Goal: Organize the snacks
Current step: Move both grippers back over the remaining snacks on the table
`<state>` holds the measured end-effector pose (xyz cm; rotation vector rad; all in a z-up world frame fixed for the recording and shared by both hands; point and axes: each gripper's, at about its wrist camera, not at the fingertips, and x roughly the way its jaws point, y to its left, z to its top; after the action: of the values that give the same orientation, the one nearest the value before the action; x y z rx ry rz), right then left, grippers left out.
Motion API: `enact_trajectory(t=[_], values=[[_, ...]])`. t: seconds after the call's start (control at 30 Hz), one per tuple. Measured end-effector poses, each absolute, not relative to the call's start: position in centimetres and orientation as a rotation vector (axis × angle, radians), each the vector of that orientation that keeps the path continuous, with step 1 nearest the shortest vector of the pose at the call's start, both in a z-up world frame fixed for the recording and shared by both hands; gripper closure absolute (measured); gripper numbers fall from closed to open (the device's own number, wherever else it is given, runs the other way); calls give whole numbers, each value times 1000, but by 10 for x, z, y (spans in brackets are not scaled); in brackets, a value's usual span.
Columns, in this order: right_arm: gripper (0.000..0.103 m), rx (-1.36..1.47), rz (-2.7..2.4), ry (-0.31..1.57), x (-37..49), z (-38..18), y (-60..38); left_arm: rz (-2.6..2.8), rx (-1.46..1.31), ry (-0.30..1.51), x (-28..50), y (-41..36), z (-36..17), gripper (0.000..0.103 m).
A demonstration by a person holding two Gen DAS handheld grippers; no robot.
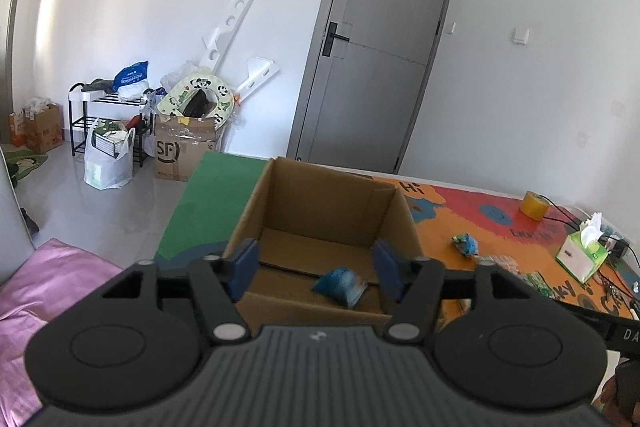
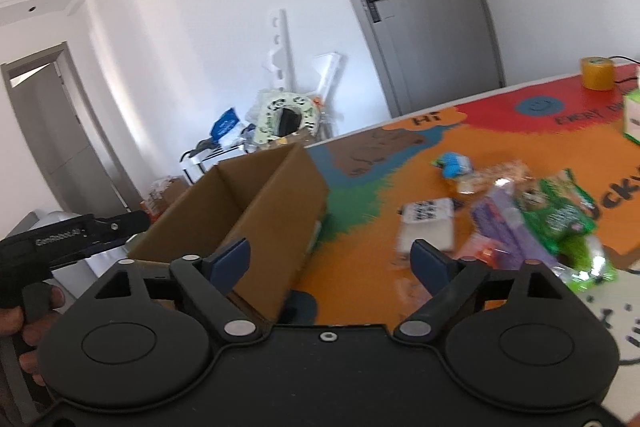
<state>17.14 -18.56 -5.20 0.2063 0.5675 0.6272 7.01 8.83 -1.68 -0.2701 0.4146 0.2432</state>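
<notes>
Both tongs stand wide with nothing between their blue pads: the left tongs point(image 1: 316, 265) hang over the near rim of the cardboard box point(image 1: 320, 203), the right tongs point(image 2: 330, 261) over the box's right corner and the bare orange worktop point(image 2: 360, 227) beside it. The box sits at the worktop's left end, its open top unobstructed, one blue snack packet point(image 1: 340, 285) lying on its floor near the front wall. Right of the box a bare strip separates it from the loose snacks: a green bag point(image 2: 560, 215), a white packet point(image 2: 428, 223), and a small blue packet point(image 2: 452, 163) farther back.
</notes>
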Motion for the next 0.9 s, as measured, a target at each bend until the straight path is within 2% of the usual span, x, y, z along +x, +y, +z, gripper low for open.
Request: enact_trajectory(t=[0.23, 0.73, 0.9], values=[[2, 220, 562, 584, 169, -58, -219, 227, -245, 408, 73, 62, -16, 17], [1, 231, 464, 600, 163, -69, -266, 84, -223, 420, 74, 15, -21, 16], [5, 221, 458, 615, 160, -76, -271, 45, -204, 427, 76, 2, -25, 16]])
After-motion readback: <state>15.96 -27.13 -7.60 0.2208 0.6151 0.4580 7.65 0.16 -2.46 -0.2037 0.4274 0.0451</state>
